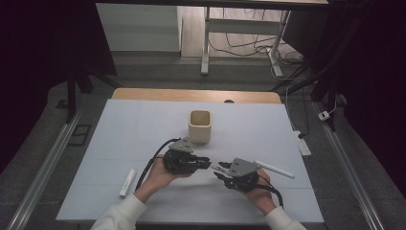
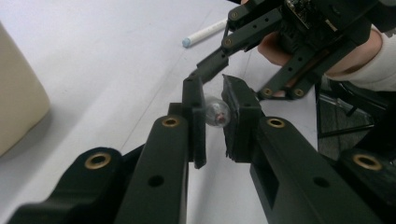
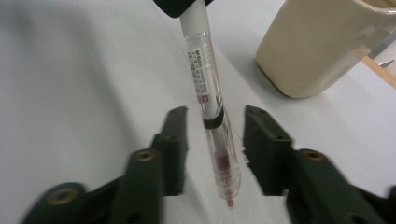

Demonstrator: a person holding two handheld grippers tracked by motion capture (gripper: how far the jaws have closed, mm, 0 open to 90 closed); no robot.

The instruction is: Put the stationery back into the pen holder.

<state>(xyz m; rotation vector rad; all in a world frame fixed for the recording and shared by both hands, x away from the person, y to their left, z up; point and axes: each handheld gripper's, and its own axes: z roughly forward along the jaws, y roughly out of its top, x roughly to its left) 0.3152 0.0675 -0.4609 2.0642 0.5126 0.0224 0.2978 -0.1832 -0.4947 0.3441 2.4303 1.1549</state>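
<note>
The person has both tools down in front of the cream cup [image 1: 199, 126], on the near side of it, and the work is plainly a hand-over of the clear pen [image 3: 211, 109]. The left tongs [image 2: 215, 114] are pinched shut on the pen's white end, which shows between their pads as a rounded clear stub in the left gripper view. The rest of the pen runs out toward the right tongs [image 3: 212, 135], which stand open with a pad on either side of the barrel and a gap on both sides, so they have hold of nothing yet.

From where I stand, the thing to get right is centring. The barrel sits nearer the left pad of the right tongs than the other, so I would shift that tool a touch sideways before closing, otherwise one pad will push the pen and twist it in the left grip. Closing around the black band looks sensible, since the red-tipped end pokes past the pads and should stay free. The left tongs ought to keep their pinch until the right ones have really bitten, then let go gently.

The cup is just beyond the pen and could take it after. Two other white pens lie further from the cup, one [image 1: 128, 182] out on the left side, one [image 1: 274, 169] behind the right hand [image 1: 258, 191], both clear of the work
</note>
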